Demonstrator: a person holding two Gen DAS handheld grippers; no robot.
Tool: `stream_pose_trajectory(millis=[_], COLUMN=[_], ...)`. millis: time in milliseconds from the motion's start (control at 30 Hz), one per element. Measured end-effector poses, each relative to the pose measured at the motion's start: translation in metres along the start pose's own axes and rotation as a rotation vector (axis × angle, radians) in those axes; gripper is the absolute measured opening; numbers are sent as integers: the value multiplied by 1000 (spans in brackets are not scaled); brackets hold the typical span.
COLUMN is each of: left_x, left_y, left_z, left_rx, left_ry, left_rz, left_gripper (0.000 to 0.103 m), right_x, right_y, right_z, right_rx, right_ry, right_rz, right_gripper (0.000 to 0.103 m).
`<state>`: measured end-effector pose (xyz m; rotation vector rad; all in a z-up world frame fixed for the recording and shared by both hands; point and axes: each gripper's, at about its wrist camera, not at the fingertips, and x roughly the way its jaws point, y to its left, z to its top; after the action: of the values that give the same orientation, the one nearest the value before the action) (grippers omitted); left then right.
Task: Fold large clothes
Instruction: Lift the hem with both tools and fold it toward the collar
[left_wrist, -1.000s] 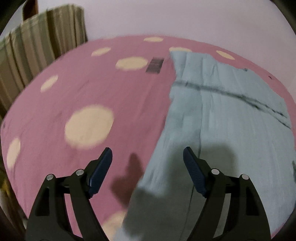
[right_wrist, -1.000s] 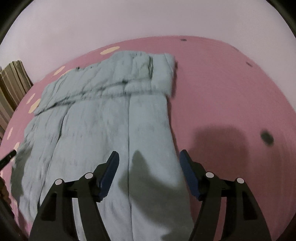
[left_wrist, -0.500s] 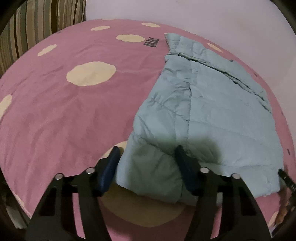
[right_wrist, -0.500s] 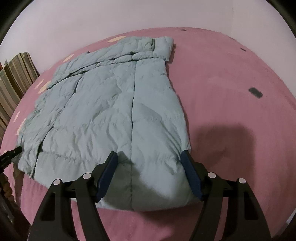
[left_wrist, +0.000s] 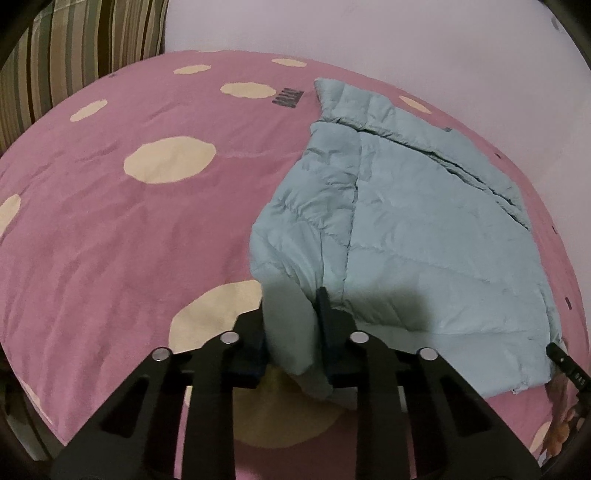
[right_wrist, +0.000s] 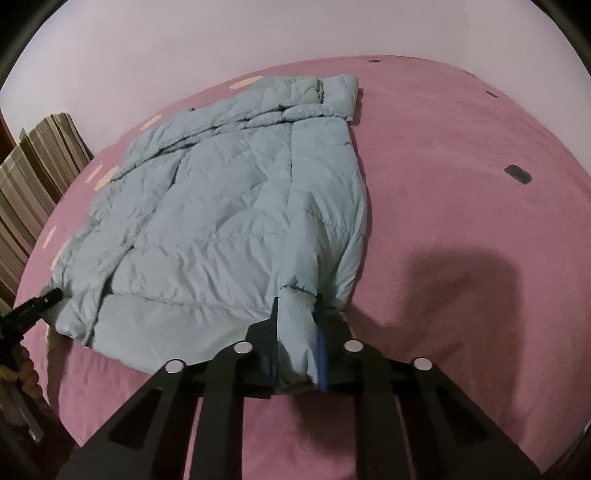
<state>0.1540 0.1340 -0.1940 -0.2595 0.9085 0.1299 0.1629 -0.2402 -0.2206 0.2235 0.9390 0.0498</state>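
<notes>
A light blue padded jacket (left_wrist: 424, 221) lies flat on a pink bed cover (left_wrist: 110, 240), collar at the far end. My left gripper (left_wrist: 293, 306) is at the jacket's near left hem corner; its jaws are closing and the pads pinch a bunched fold of the hem. In the right wrist view the jacket (right_wrist: 221, 221) spreads to the left. My right gripper (right_wrist: 297, 310) is at the near right hem corner, its jaws closing with the fabric squeezed between the pads. Each view shows the tip of the other gripper at its edge.
The pink cover has cream dots (left_wrist: 170, 158) on its left half and a dark label (left_wrist: 287, 99) near the collar. A small dark patch (right_wrist: 517, 173) marks the plain right half. A striped curtain (left_wrist: 74, 44) hangs at the far left; a pale wall stands behind the bed.
Both grippers drew back from over the jacket to its near hem. Their jaws went from wide apart to clamped on the hem corners, bunching the fabric.
</notes>
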Motion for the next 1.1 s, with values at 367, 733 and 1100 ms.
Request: stream_pose_trajectory(millis=[367,733,1100], left_x=[-53,-61,34], left_y=[-8,-28,-56], left_z=[13,87,189], left_rx=[5,-31,-49], left_ry=[-143,-228,-180], left_rz=[-33,-69,-29], left_gripper=[7,7,7], right_x=[-39,-56,17], right_y=[1,3,4], right_z=[10,75,188], right_rx=[17,22,72], right_ry=[-92,-195,-182], right_rz=[60,107,111], right_gripper=[7,6,6])
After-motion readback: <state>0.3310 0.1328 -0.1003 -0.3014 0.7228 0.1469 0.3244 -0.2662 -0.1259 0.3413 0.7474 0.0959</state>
